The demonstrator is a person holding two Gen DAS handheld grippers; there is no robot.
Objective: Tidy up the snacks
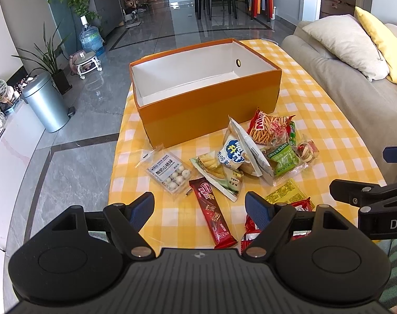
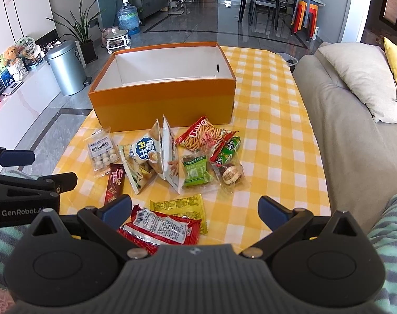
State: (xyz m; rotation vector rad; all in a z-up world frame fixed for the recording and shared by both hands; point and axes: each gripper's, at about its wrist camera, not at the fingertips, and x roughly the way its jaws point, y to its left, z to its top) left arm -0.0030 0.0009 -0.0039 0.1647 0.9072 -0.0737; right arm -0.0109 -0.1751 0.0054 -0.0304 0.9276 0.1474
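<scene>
An open orange box [image 1: 211, 110] [image 2: 167, 99] with a white inside stands empty on the yellow checked tablecloth [image 1: 316, 110] [image 2: 274, 120]. Several snack packets lie in front of it: a clear pack of white balls [image 1: 169, 174] [image 2: 102, 154], a dark red bar [image 1: 211, 216] [image 2: 115, 183], a green raisin pack [image 1: 286, 159] [image 2: 197, 171], a red stick-snack bag [image 1: 270, 128] [image 2: 206, 134], a yellow packet [image 2: 180, 206] and red packets [image 2: 161, 229]. My left gripper [image 1: 199, 206] is open above the near packets. My right gripper [image 2: 196, 209] is open above the red packets.
A beige sofa [image 1: 355, 83] [image 2: 355, 130] with cushions borders the table on the right. A metal bin [image 1: 45, 102] [image 2: 66, 66], plants and a water bottle [image 1: 91, 38] stand on the tiled floor at left. A dining table and chairs are far behind.
</scene>
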